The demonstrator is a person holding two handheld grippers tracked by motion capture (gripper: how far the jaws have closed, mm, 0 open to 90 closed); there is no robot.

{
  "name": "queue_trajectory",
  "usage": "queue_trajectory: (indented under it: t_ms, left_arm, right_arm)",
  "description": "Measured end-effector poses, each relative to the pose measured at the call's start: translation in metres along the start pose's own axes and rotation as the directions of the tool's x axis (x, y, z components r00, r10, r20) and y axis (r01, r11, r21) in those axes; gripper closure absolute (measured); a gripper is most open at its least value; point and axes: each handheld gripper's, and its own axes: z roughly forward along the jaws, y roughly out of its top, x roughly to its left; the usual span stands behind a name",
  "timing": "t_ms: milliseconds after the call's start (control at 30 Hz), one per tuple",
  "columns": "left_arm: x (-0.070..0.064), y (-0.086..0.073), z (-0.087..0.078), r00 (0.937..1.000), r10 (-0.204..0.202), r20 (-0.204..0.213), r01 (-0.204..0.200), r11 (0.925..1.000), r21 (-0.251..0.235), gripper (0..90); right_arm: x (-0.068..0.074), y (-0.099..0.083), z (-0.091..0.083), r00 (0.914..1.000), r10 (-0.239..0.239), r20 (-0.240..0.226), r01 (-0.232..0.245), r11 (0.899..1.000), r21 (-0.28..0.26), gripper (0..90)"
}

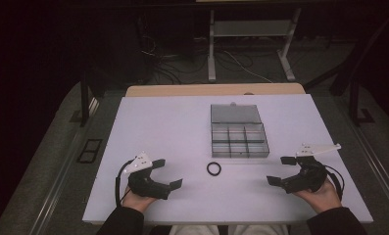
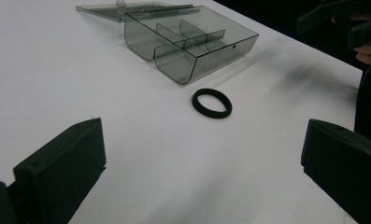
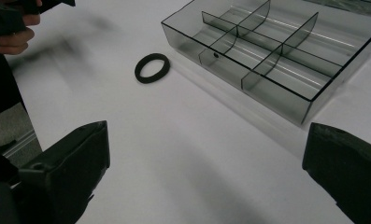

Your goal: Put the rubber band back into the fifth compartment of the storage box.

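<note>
Black jaws on my left gripper (image 1: pixel 171 172) stood wide apart, holding nothing, low over the white table (image 1: pixel 158 122). My right gripper (image 1: pixel 280 170) gaped just as wide, also empty. Between them, slightly ahead, lay the black hair tie (image 1: pixel 213 169), just short of the open smoky compartment box (image 1: pixel 239 139).

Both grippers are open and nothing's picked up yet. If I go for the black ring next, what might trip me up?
1. The black ring lies flat on the white table, so the jaws may slide over it or push it away rather than pinching it.
2. It sits just in front of the clear compartment box; a wide approach by the right gripper could knock the light box.
3. The lid lies open behind the box, and the compartments are small, so a drop could miss.
</note>
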Motion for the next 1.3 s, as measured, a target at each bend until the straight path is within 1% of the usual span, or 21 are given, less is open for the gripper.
queue_trajectory:
  t_ms: [100, 267, 300, 433, 833, 1300]
  left_arm:
    - [0.000, 0.000, 0.000, 1.0000, 0.002, 0.001, -0.002, 1.0000, 0.002, 0.0]
    - [0.000, 0.000, 0.000, 1.0000, 0.001, 0.000, -0.001, 1.0000, 0.000, 0.0]
    - [0.000, 0.000, 0.000, 1.0000, 0.001, 0.001, -0.001, 1.0000, 0.001, 0.0]
    - [0.000, 0.000, 0.000, 1.0000, 0.001, 0.001, -0.001, 1.0000, 0.001, 0.0]
    - [0.000, 0.000, 0.000, 1.0000, 0.003, 0.003, -0.003, 1.0000, 0.003, 0.0]
    - [0.000, 0.000, 0.000, 1.0000, 0.003, -0.001, -0.003, 1.0000, -0.001, 0.0]
  right_arm:
    - [0.001, 0.004, 0.000, 0.9999, -0.011, 0.000, 0.011, 1.000, 0.001, 0.5]
    - [0.003, 0.010, 0.003, 0.9996, -0.025, -0.010, 0.025, 0.999, 0.020, 0.6]
    - [0.004, 0.012, 0.003, 0.9997, -0.019, -0.013, 0.020, 0.999, 0.025, 0.6]
    - [0.006, 0.019, 0.006, 0.9989, -0.039, -0.025, 0.040, 0.999, 0.037, 0.6]
    - [0.009, 0.031, 0.013, 0.9975, -0.058, -0.039, 0.061, 0.997, 0.054, 0.5]
    - [0.019, 0.051, 0.027, 0.9925, -0.103, -0.066, 0.108, 0.991, 0.078, 0.5]
